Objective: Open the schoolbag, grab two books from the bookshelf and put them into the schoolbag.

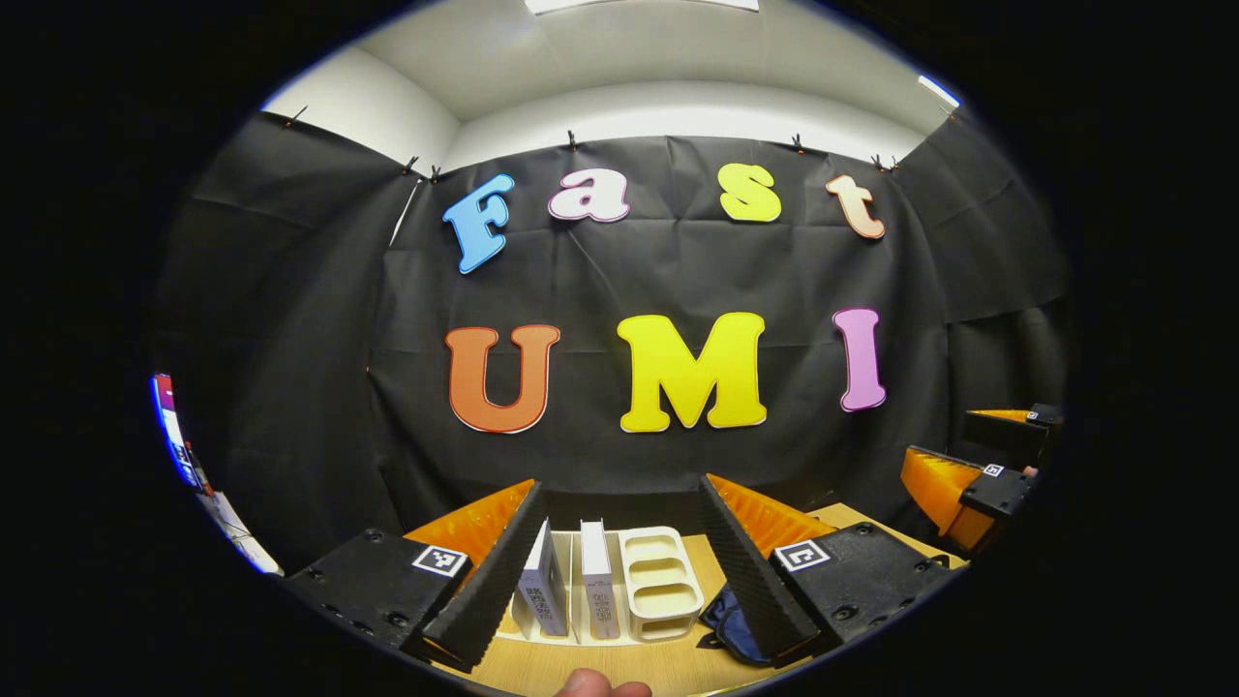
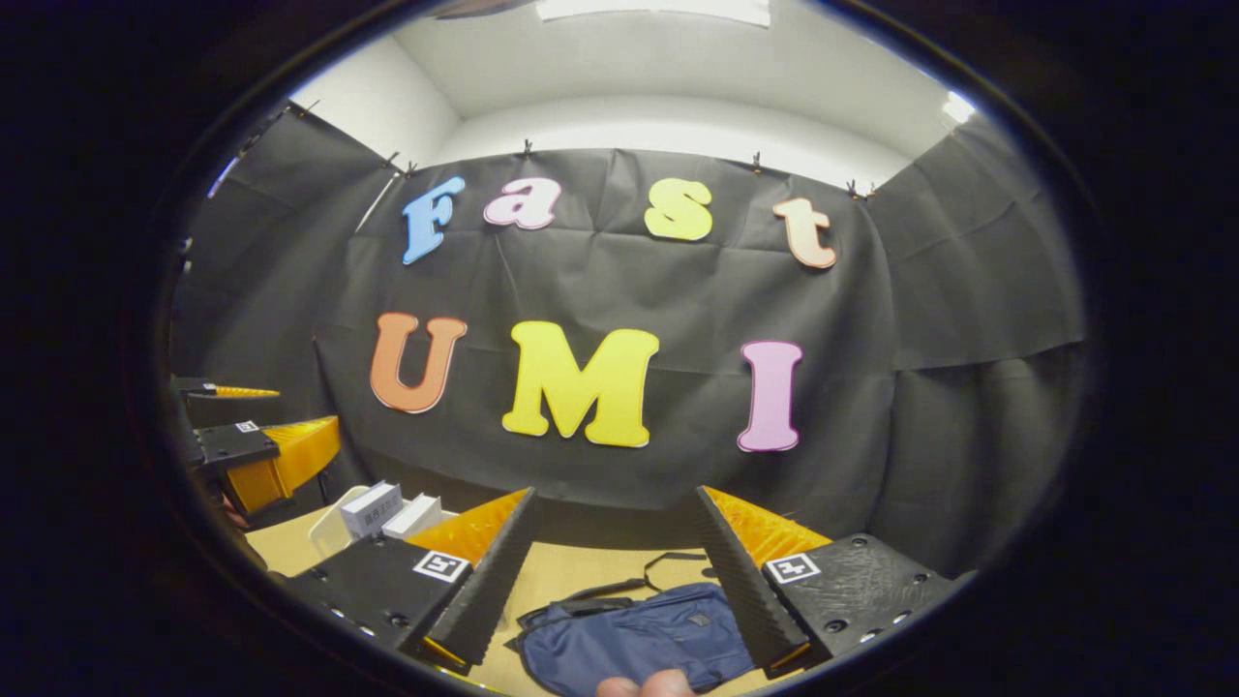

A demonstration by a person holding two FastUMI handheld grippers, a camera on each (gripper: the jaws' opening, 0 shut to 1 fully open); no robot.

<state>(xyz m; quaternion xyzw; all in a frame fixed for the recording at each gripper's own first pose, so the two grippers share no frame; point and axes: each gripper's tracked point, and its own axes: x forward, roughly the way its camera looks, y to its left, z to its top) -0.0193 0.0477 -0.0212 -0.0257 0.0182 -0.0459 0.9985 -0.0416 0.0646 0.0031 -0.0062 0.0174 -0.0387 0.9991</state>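
In the left gripper view, my left gripper point(image 1: 619, 571) hangs open above the wooden table point(image 1: 581, 668), with a white bookshelf rack point(image 1: 663, 586) framed between its fingers. Two white books point(image 1: 571, 590) stand upright in the rack's left slots. A corner of the blue schoolbag point(image 1: 731, 629) peeks out beside the right finger. In the right gripper view, my right gripper point(image 2: 615, 576) is open over the schoolbag point(image 2: 634, 644), which lies flat on the table with its strap stretched behind. The books point(image 2: 387, 510) show at the left there, and the left gripper point(image 2: 256, 455) beyond them. The right gripper point(image 1: 968, 484) appears at the far right of the left gripper view.
The black cloth wall closes the back of the table. A person's fingertip point(image 1: 600, 685) shows at the bottom edge of the left gripper view, and fingertips point(image 2: 644, 685) at the bottom of the right gripper view. A bright screen point(image 1: 179, 445) stands at the far left.
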